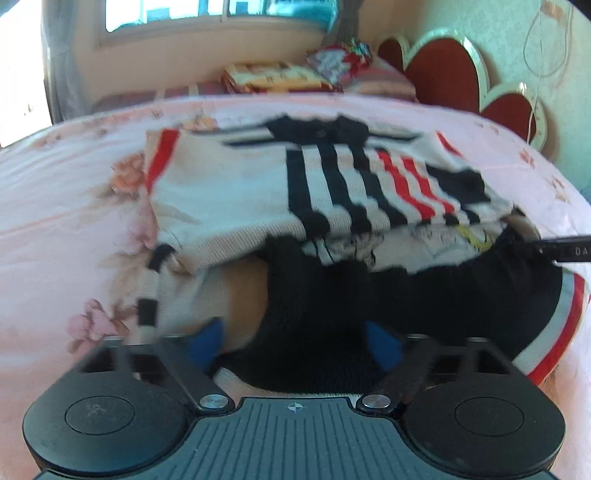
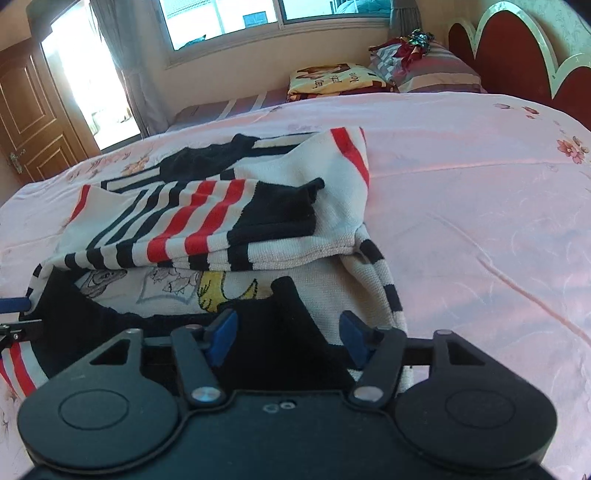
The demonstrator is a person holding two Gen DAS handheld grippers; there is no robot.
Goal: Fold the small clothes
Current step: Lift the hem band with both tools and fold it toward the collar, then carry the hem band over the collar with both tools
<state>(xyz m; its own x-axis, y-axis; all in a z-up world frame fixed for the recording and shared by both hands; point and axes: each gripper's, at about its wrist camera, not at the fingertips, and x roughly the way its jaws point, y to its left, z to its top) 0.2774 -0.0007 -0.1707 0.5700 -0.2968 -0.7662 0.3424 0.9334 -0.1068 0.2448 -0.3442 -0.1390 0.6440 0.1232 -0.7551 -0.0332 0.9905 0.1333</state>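
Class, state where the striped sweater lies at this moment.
In both wrist views the striped sweater lies partly folded on the pink floral bedspread, straight ahead of both grippers, with pillows and the red headboard beyond it.

Definitely a home bedroom: big bed (image 2: pixel 461 177) with pink floral sheet, scalloped red headboard (image 2: pixel 517 55), striped pillows (image 2: pixel 432 74) and folded blanket (image 2: pixel 332 79) at the far edge, curtained window (image 2: pixel 229 18), wooden door (image 2: pixel 29 122).
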